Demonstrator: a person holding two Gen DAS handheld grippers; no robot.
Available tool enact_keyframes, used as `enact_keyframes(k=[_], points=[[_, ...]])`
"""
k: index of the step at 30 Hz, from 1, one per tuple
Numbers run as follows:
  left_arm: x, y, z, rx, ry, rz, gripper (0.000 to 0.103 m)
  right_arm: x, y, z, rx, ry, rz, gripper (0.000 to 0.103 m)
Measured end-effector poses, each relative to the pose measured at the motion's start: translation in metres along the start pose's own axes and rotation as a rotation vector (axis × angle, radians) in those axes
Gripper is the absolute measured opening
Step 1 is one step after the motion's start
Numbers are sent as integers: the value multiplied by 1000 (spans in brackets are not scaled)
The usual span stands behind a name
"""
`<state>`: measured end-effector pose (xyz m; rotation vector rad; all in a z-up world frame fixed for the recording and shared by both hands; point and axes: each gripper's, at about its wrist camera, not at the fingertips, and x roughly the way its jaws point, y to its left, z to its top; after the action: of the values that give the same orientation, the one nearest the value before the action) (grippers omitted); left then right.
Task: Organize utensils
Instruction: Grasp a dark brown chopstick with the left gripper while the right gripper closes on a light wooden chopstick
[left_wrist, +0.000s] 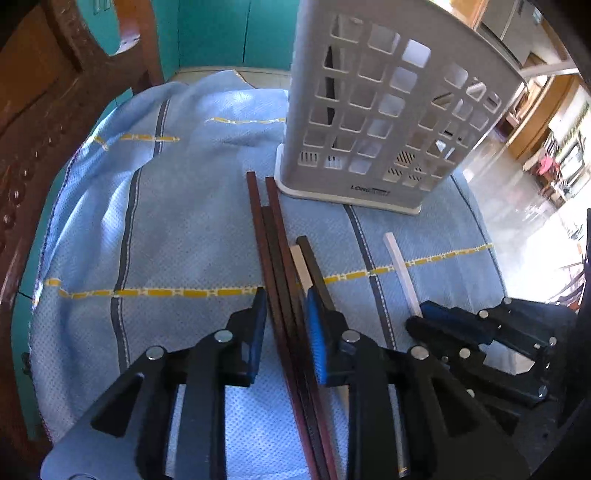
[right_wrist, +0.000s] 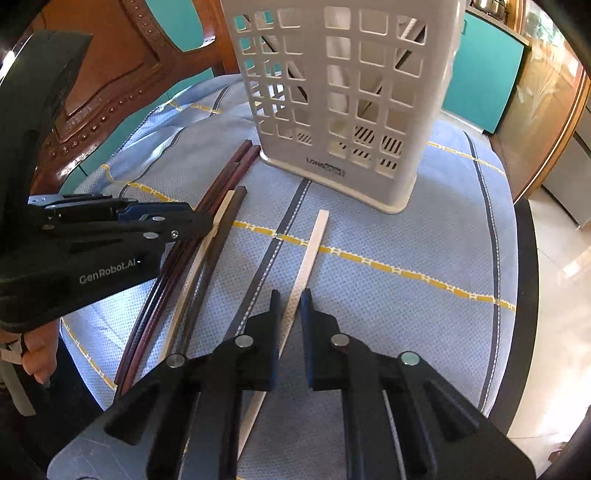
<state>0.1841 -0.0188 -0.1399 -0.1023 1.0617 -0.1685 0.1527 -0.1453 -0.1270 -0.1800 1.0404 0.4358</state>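
Several chopsticks lie on a blue cloth before a white slotted utensil holder (left_wrist: 384, 110), also in the right wrist view (right_wrist: 347, 96). A bundle of dark red-brown chopsticks (left_wrist: 275, 251) runs between the open jaws of my left gripper (left_wrist: 286, 314), not clamped. The bundle also shows in the right wrist view (right_wrist: 207, 206), with one white chopstick among the dark ones. A lone white chopstick (right_wrist: 306, 266) lies between the open jaws of my right gripper (right_wrist: 290, 314), and also shows in the left wrist view (left_wrist: 400, 269). The holder holds a few sticks, dimly seen through its slots.
The blue cloth (left_wrist: 166, 229) with yellow and dark stripes covers a small round table (right_wrist: 522, 258). A carved wooden chair back (left_wrist: 44, 110) stands at the left. The left gripper's body (right_wrist: 103, 236) shows left of the right gripper. Tiled floor lies beyond the table's right edge.
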Motion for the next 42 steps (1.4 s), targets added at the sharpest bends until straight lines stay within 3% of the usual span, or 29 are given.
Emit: enact_keyframes(k=[6,14,18,25,29,32,34,38,42], points=[[-8,7,-7,-14,4,-4,5,-3,-3,-2,5,-1,4,11],[-16,10,-24,1,-15,-19,5,-3,-3,-1,16,0,-3,11],[-16,2,-27,31,-24,-11,9,-2,-2,-1,8,-6,-13,12],[-11,9,-23,21,0,118,13,-2,-1,-1,3,-11,-18,12],[-20,15,-22,-33,-40,29,13,-1,0,0,4,-9,-25,12],[-25,6,-23,-7,-52,-11,13,0,2,1,-2,-11,-30,13],[-18,-1,-25,27,-22,11,14,1,2,1,-4,-12,-32,13],[-13,-8,-27,63,-37,112,20,2,2,2,-4,-15,-29,13],[-11,-13,-27,64,-37,117,21,3,5,3,-17,-18,-39,14]])
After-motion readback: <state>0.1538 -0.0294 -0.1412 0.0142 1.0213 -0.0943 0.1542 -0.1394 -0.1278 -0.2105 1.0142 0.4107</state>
